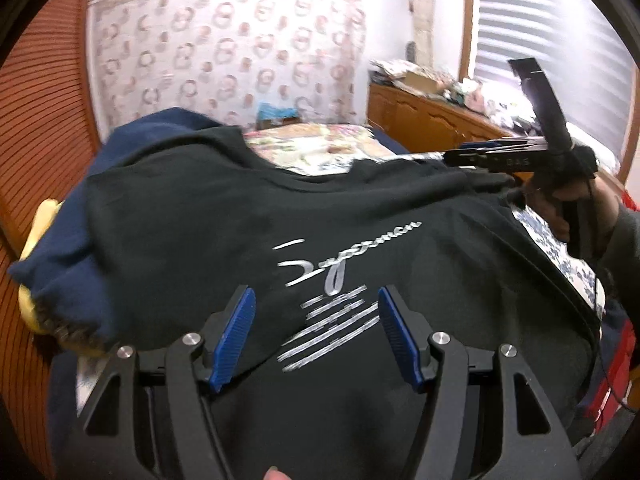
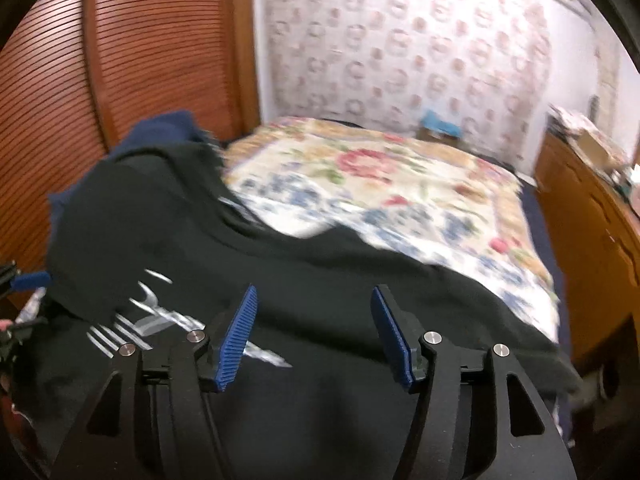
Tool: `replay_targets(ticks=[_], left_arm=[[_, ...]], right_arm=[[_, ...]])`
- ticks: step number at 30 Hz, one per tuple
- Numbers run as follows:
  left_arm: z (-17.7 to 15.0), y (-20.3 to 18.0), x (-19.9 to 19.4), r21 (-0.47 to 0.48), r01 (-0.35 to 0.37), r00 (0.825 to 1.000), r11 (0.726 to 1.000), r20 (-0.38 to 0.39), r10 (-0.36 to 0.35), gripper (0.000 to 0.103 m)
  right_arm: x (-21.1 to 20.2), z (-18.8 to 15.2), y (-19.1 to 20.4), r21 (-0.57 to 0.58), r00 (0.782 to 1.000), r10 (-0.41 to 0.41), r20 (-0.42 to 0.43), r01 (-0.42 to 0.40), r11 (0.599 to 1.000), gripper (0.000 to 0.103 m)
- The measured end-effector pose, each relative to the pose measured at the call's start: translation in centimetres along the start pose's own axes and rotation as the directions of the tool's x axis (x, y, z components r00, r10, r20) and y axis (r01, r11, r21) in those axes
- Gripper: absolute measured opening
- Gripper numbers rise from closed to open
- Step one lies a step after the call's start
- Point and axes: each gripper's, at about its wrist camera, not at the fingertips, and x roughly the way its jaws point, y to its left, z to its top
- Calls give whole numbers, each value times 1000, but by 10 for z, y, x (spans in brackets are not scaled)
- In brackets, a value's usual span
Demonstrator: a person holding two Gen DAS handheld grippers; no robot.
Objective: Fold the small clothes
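A black T-shirt (image 1: 248,240) with a silver script print (image 1: 332,280) lies spread on the bed, front up. My left gripper (image 1: 316,336) is open and empty, hovering just above the print. My right gripper (image 2: 314,336) is open and empty over the shirt's (image 2: 320,292) right part. It also shows in the left wrist view (image 1: 464,152) by the shirt's far right edge, with the hand holding it; whether it touches the cloth I cannot tell. The left gripper's blue pad (image 2: 30,280) peeks in at the left edge of the right wrist view.
A navy blue garment (image 1: 68,272) lies under the shirt's left side, over something yellow (image 1: 34,224). A floral bedspread (image 2: 400,192) covers the bed beyond. A wooden slatted door (image 2: 120,60) stands left, a cluttered wooden dresser (image 1: 424,120) right. Red fabric (image 1: 616,376) lies at the right edge.
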Motion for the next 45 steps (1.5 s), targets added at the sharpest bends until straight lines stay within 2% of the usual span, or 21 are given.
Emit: replay_targets(ticks=[9,14,19,24,28,30,34,36,41,44,45], left_arm=[[25,-51,50,85,66,995,994,-76,-60,63],[33,-71,68,107,95,990,990,-115,-82,63],[35,-83,86,105,112,983,988,-154,-95,63],[27,-89,102,106,108,975,988,-203,-84,64],[26,-93,104,120,110,975,987,-207,-83,67],[25,-95,104,129,127,972,984,-215,-98,77],[25,-99,105,149,148,967,978,-230,-111,87],[25,-101,106,162,161,963,973,-241,-119,96],[26,-103,108,173,166,961,971,-248,-120,100],[27,-104,109,176,162,962,971,-247,-115,101],[27,-105,110,175,161,962,971,-248,-115,101]], right_arm=[[-38,-50,-108,137,995,-85,-52,91,986,61],[-50,-65,-147,201,989,-122,-80,135,970,61],[-52,-84,-176,265,987,-119,-111,145,953,61],[-49,-94,-178,280,987,-90,-130,123,952,61],[-45,-98,-177,275,987,-81,-138,117,954,61],[-43,-99,-174,271,987,-78,-143,115,956,61],[-39,-101,-171,271,986,-70,-149,109,956,61],[-35,-102,-169,264,985,-70,-158,110,958,61],[-30,-106,-162,219,980,-101,-170,137,966,60],[-32,-108,-158,190,977,-141,-158,171,967,50],[-33,-109,-158,183,976,-152,-154,179,967,44]])
